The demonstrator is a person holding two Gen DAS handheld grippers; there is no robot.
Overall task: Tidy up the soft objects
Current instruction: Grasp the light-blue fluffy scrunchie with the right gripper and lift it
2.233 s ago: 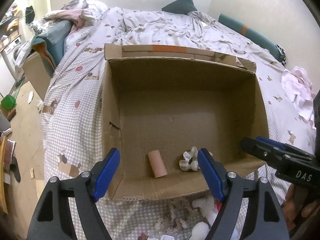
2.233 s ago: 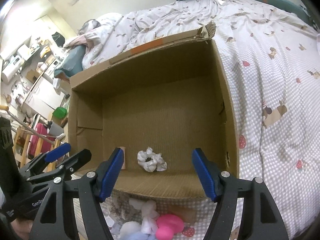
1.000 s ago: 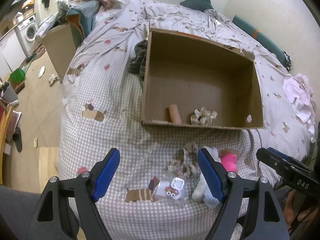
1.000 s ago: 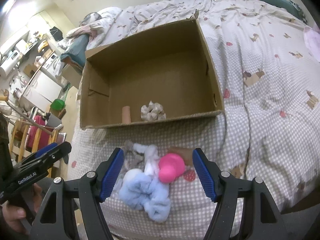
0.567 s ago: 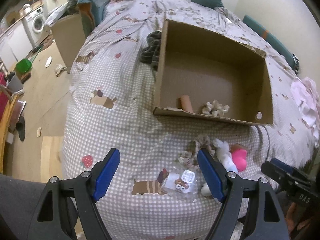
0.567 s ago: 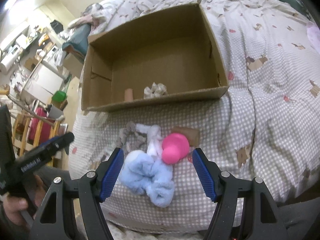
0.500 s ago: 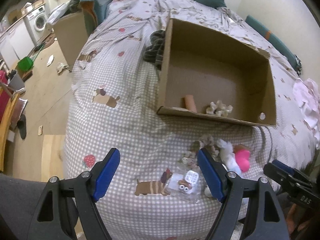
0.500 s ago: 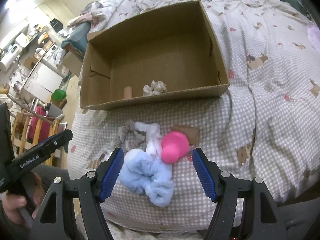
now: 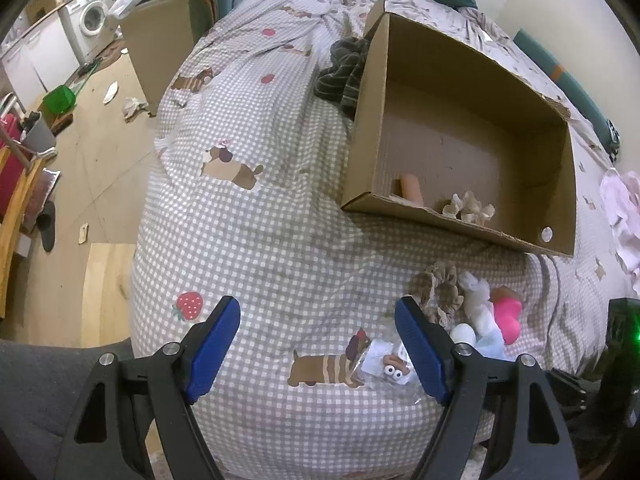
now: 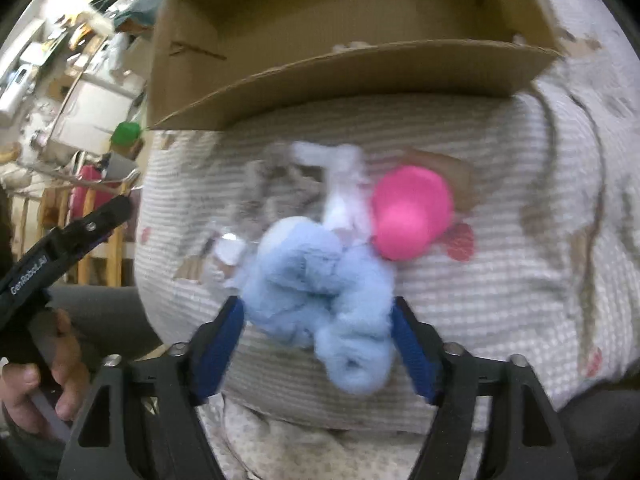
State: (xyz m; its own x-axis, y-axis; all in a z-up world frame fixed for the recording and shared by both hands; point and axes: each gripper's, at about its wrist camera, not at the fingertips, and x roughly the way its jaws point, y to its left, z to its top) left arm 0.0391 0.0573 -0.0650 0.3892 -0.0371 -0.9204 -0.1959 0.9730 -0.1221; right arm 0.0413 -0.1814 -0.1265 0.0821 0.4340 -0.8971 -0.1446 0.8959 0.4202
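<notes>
A light blue fluffy scrunchie (image 10: 320, 292) lies on the checked bedspread, right between the jaws of my right gripper (image 10: 318, 312). Those jaws are opening and stand wide, and the pads do not squeeze it. Beside it are a pink soft ball (image 10: 412, 216), a white fluffy piece (image 10: 344, 184) and a grey-beige scrunchie (image 9: 438, 292). My left gripper (image 9: 316, 312) is open over bare bedspread, left of that pile. The cardboard box (image 9: 362, 132) holds a tan roll (image 9: 412, 188) and a cream scrunchie (image 9: 468, 208).
A clear packet with a googly-eyed toy (image 9: 386, 364) lies by the left gripper's right finger. Dark striped cloth (image 9: 340, 76) sits against the box's left wall. The bed edge drops to the wooden floor (image 9: 92, 184) on the left. A hand (image 10: 44, 372) holds the left gripper.
The right gripper came down close over the soft pile and its jaws spread wider around the blue scrunchie. The left gripper sank slightly and swung left; the box now sits further right in its view.
</notes>
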